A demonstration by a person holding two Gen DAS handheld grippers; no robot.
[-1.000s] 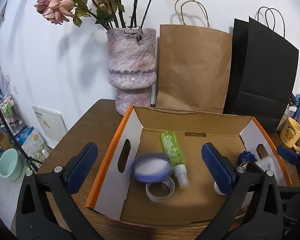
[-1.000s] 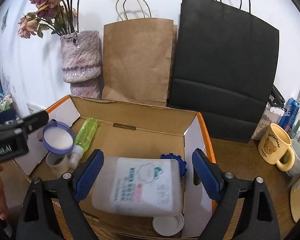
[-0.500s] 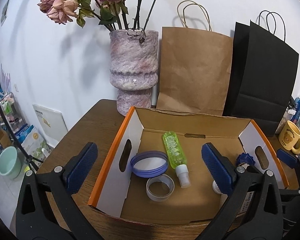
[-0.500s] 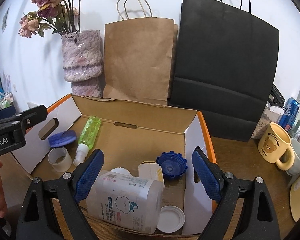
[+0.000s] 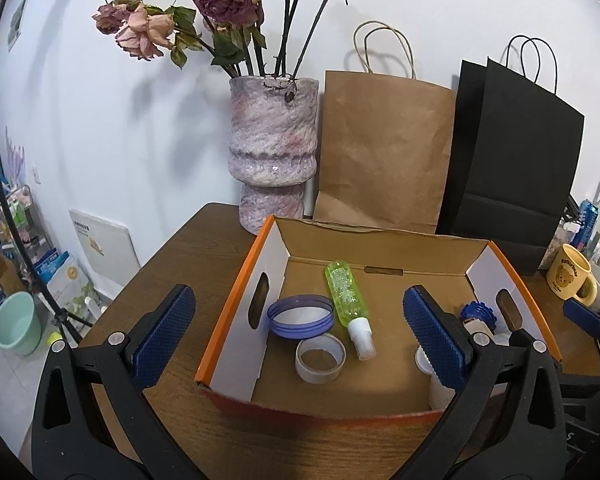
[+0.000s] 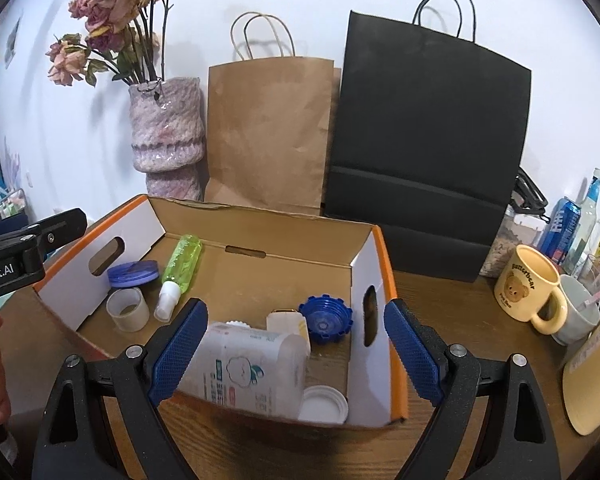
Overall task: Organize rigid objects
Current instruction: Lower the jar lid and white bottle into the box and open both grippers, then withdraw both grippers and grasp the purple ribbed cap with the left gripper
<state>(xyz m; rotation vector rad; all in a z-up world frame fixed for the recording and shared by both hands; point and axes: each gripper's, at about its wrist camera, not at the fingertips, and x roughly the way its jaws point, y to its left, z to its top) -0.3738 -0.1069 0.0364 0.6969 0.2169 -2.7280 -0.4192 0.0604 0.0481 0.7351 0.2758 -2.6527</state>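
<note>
1. Task items are sitting inside the open cardboard box with orange rim and white side walls (image 6: pixel 374 264). Left half: green translucent spray bottle (image 5: pixel 345 294) lying flat, white nozzle toward cam; round purple-blue lid (image 5: pixel 301 317) just beside it; clear tape ring (image 5: pixel 320 361) in front.
2. Right half: white plastic jug w/ printed label (image 6: pixel 244 366) lying on its side at the near wall, probably too tall to stand there; blue ridged cap (image 6: pixel 326 319), small beige carton (image 6: pixel 286 324) behind it, white round lid (image 6: pixel 324 404) at near right corner.
3. Right gripper (image 6: pixel 296 356) is hanging w/ jaws wide, nothing pinched; jug is showing between the pads but untouched, so reads as let go.
4. Left gripper (image 5: pixel 300 338) is likewise spread wide, empty, hovering above box front.
5. Box is resting on brown wooden table (image 5: pixel 188 256). Behind: mottled pink-purple vase w/ dried roses (image 5: pixel 272 152), brown paper bag (image 6: pixel 270 132), black paper bag (image 6: pixel 432 152). Yellow bear mug (image 6: pixel 530 286) at right, outside box; can't tell if it's part of the job.
</note>
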